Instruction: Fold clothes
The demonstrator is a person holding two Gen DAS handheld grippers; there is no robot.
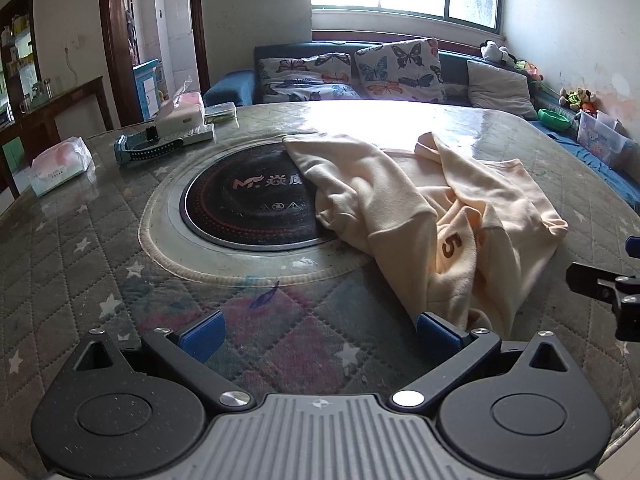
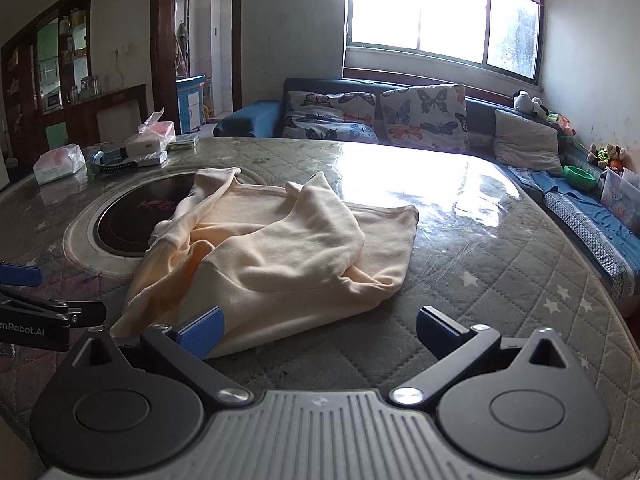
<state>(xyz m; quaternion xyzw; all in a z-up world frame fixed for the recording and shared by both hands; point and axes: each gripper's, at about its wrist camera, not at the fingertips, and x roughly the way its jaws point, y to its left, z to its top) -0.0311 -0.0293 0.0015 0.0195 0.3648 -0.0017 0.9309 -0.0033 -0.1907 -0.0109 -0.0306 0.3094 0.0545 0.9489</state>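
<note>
both the left gripper and right gripper are spread, empty; crumpled sweater ahead, unfolded. next: pinch its near edge and spread it flat.

A quilt-covered round table bears a crumpled cream sweatshirt, tissue packs and a watch.

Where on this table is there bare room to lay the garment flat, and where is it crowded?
Bare quilted cover lies right of the crumpled cream sweatshirt, out to the table's right edge, and along the glossy far strip by the sofa. The near-left patch before the round black induction cooktop is bare too. The far-left corner is crowded: white tissue pack, blue watch, boxes.
</note>
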